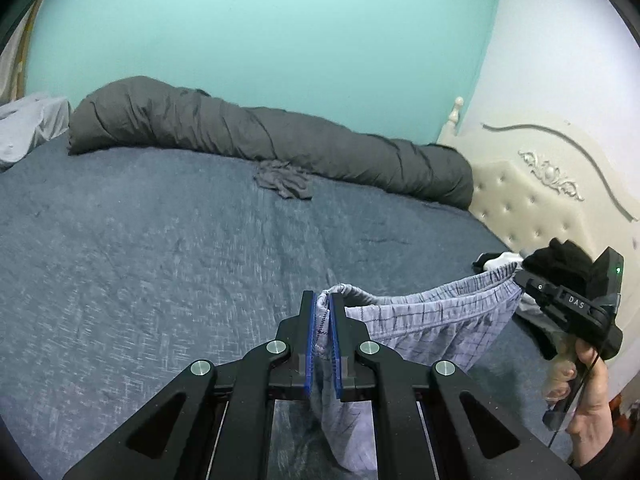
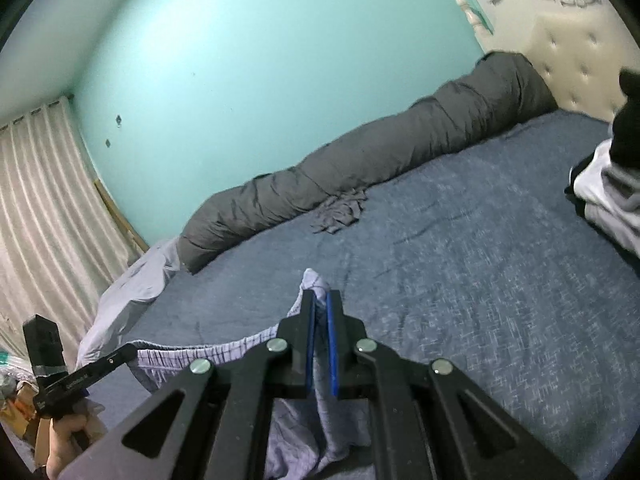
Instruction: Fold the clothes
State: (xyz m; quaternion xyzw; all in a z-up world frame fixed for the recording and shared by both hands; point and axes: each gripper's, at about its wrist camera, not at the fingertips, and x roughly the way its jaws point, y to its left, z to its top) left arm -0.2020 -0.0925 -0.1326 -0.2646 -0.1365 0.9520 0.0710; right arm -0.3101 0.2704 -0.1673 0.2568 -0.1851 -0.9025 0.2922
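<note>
Two grippers, one checked shorts

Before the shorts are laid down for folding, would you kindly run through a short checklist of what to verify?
1. Left gripper shut on the checked shorts: ok.
2. Right gripper shut on the shorts' other end: ok.
3. Waistband spans between both grippers: ok, slightly slack.
4. Free space on the blue bedcover ahead: ok.
5. Crumpled grey garment lies clear, by the rolled duvet: ok.
6. Legs hanging untwisted: cannot tell.
</note>
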